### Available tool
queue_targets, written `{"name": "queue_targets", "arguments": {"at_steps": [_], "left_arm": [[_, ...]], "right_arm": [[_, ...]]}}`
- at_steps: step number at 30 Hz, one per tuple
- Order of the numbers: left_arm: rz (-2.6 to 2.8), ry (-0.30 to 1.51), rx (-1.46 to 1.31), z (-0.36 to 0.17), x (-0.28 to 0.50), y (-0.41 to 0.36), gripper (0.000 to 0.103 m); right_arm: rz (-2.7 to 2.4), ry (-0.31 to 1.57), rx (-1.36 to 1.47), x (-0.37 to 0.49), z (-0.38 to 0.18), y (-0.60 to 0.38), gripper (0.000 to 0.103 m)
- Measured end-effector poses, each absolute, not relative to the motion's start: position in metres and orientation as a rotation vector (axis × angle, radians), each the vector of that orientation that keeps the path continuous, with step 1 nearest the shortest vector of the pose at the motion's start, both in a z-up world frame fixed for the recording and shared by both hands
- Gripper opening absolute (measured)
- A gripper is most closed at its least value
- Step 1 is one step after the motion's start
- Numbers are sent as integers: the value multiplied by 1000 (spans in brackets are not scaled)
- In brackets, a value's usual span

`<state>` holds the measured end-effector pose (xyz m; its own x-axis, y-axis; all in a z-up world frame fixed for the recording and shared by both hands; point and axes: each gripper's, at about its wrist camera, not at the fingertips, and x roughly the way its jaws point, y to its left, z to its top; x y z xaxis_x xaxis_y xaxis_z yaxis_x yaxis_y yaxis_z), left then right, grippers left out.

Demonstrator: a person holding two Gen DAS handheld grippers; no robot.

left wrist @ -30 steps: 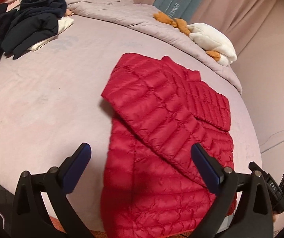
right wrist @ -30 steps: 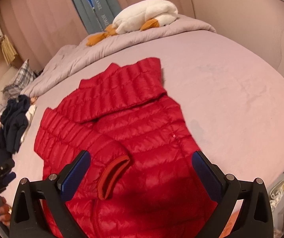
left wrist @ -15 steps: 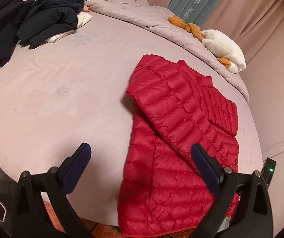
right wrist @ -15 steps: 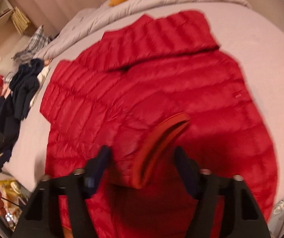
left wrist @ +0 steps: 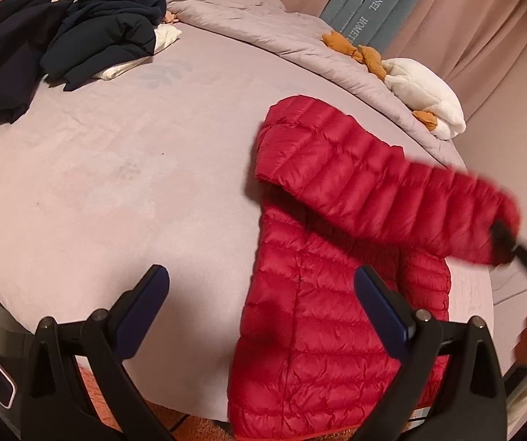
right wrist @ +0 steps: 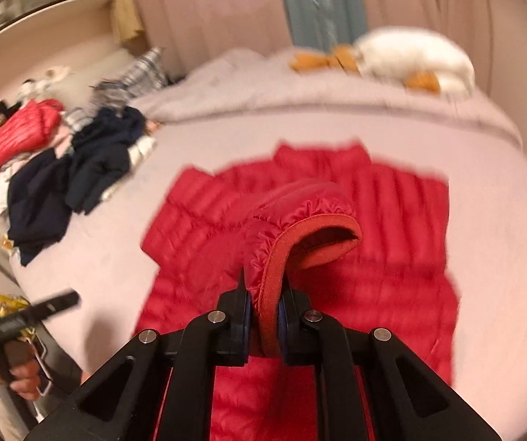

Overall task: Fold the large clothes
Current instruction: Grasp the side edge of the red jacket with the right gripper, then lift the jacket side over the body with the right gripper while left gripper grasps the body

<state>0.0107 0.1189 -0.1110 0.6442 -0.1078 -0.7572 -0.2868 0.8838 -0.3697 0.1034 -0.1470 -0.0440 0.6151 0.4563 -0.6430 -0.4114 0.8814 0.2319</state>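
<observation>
A red quilted down jacket [left wrist: 322, 334] lies flat on the bed, near its front right edge; it also shows in the right wrist view [right wrist: 403, 264]. My right gripper [right wrist: 265, 312] is shut on the cuff [right wrist: 282, 257] of one sleeve and holds it lifted above the jacket body. In the left wrist view that sleeve [left wrist: 392, 191] stretches up to the right, with the right gripper [left wrist: 502, 239] at its end. My left gripper [left wrist: 260, 301] is open and empty, above the bed's front edge to the left of the jacket.
A pile of dark navy clothes [left wrist: 90, 36] lies at the bed's far left. A grey duvet [left wrist: 256, 25] and a white-and-orange plush toy [left wrist: 421, 88] lie along the far side. Another red garment [right wrist: 21, 132] sits beyond the navy pile. A wall is close on the right.
My right gripper has closed on the sleeve cuff and lifted it up off the jacket. My left gripper has drifted left, staying open.
</observation>
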Motion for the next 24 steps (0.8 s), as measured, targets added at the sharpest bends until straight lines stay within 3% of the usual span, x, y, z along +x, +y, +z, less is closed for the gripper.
{"name": "queue_targets", "arguments": {"at_steps": [11, 24], "left_arm": [[68, 837, -488, -94, 30, 118, 101], [-33, 837, -517, -94, 103, 111, 100]], "right_arm": [[495, 581, -50, 136, 37, -140, 12], [336, 694, -58, 199, 6, -167, 12]]}}
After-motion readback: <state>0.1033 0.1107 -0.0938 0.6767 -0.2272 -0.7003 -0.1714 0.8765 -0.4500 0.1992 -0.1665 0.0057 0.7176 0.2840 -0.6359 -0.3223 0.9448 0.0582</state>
